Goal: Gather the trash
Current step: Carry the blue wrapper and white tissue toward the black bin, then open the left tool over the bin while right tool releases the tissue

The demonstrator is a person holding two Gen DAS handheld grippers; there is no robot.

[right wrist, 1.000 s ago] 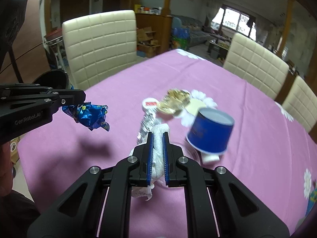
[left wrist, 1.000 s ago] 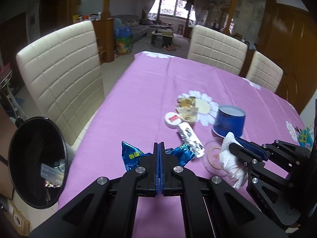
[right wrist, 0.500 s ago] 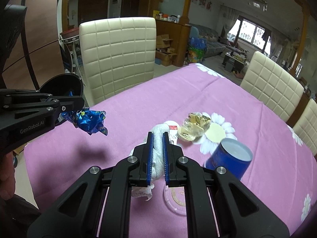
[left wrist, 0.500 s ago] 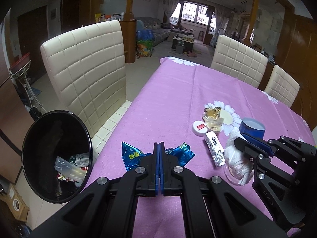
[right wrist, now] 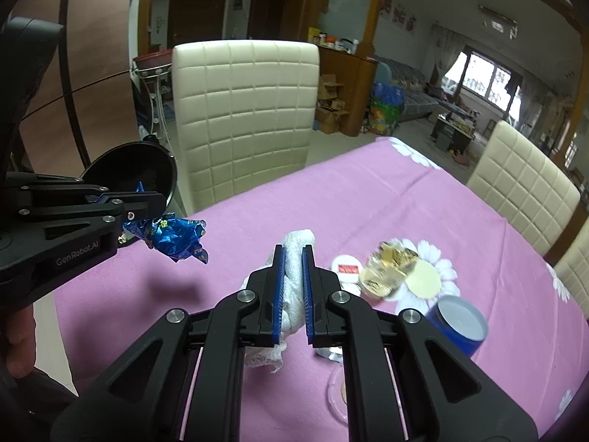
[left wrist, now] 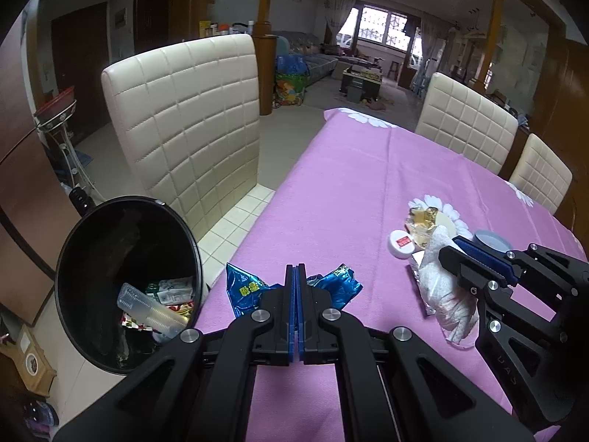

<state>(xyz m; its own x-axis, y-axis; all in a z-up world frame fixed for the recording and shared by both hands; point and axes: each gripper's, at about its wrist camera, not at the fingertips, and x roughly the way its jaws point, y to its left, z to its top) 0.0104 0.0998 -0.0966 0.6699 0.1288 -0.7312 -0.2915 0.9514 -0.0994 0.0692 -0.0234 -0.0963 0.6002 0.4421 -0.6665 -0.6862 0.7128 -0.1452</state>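
Crinkled blue foil wrapper (left wrist: 254, 289) clamped in left gripper (left wrist: 295, 276); white wadded tissue (right wrist: 293, 280) pinched in right gripper (right wrist: 292, 258), both above table (left wrist: 349, 184).

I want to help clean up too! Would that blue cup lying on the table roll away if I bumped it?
Probably, yes. The blue cup lies on its side on the purple tablecloth, so its round wall could roll, likely curving in a circle. It looks like an empty paper cup, so it is probably light and easy to squash.
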